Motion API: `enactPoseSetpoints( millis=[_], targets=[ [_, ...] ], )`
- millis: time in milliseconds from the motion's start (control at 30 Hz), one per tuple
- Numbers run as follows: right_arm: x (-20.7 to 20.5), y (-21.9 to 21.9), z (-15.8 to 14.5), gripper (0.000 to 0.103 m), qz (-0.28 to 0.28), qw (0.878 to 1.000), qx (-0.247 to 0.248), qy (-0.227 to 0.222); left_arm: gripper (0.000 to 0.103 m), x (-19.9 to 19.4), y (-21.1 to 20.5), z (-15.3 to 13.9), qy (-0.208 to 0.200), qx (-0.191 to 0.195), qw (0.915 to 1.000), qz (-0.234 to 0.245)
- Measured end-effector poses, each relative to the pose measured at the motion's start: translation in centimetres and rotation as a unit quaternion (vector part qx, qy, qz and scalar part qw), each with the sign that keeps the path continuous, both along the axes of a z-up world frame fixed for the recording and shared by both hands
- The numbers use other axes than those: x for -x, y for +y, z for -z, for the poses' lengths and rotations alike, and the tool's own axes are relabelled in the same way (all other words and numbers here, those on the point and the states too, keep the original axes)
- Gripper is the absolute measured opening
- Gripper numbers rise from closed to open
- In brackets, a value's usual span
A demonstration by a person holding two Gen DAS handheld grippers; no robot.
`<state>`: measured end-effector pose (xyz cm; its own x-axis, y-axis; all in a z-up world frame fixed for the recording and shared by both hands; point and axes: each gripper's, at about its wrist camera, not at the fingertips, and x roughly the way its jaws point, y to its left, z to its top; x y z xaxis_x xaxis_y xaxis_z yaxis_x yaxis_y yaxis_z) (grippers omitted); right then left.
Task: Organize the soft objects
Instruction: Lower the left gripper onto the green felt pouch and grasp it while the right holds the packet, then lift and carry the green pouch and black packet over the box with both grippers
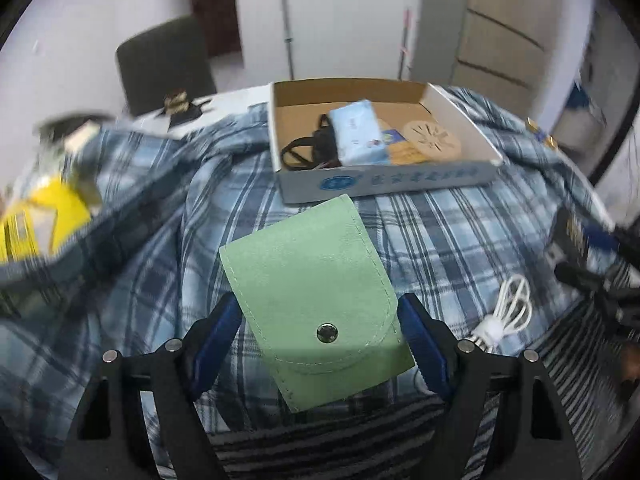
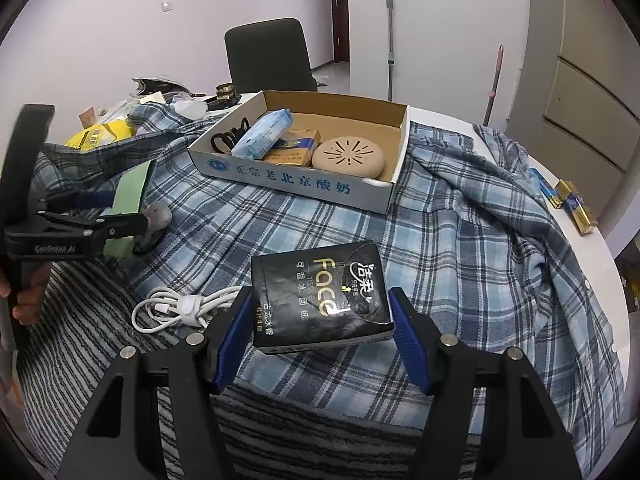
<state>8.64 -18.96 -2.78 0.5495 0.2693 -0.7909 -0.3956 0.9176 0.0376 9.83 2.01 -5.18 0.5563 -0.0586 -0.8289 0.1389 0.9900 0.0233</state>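
Note:
My left gripper (image 1: pixel 318 332) is shut on a pale green snap pouch (image 1: pixel 316 292) and holds it above the plaid shirt (image 1: pixel 460 240), just short of the cardboard box (image 1: pixel 384 178). In the right wrist view the left gripper (image 2: pixel 120 216) shows at the left with the pouch (image 2: pixel 134 190) edge-on. My right gripper (image 2: pixel 320 324) is shut on a black tissue pack (image 2: pixel 320 292) above the shirt (image 2: pixel 460 248). The box (image 2: pixel 296 184) holds a blue tissue pack (image 2: pixel 262 134), a round beige disc (image 2: pixel 348 158), a yellow pack and a black cord.
A coiled white cable (image 2: pixel 180 306) lies on the shirt left of my right gripper; it also shows in the left wrist view (image 1: pixel 506 312). A striped cloth (image 2: pixel 80 320) lies in front. Yellow packaging (image 2: pixel 100 134) and clutter sit far left. Small gold boxes (image 2: pixel 574 206) lie far right.

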Motion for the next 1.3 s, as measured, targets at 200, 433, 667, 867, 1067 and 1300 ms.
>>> enactPoseSetpoints(
  millis=[200, 433, 667, 867, 1067, 1300],
  targets=[
    [0.1, 0.1, -0.1, 0.065, -0.001, 1.000, 0.000, -0.002, 0.084, -0.8, 0.8, 2.0, 0.047, 0.008, 0.9986, -0.023],
    [0.2, 0.0, -0.1, 0.065, -0.001, 1.000, 0.002, -0.002, 0.086, -0.8, 2.3, 2.8, 0.055, 0.055, 0.9957, -0.051],
    [0.0, 0.0, 0.4, 0.065, 0.000, 1.000, 0.002, 0.003, 0.086, -2.3, 2.7, 2.3, 0.055, 0.078, 0.9922, -0.080],
    [0.2, 0.1, 0.2, 0.065, -0.005, 1.000, 0.008, 0.001, 0.083, -2.9, 2.5, 2.0, 0.044, 0.074, 0.9916, -0.097],
    [0.3, 0.1, 0.2, 0.065, -0.004, 1.000, 0.008, -0.001, 0.073, -1.7, 2.0, -0.5, -0.033, 0.058, 0.9943, -0.083],
    [0.5, -0.1, -0.1, 0.065, -0.002, 1.000, 0.003, -0.008, 0.072, 1.0, 3.5, -5.2, -0.143, 0.059, 0.9837, -0.092]
  ],
)
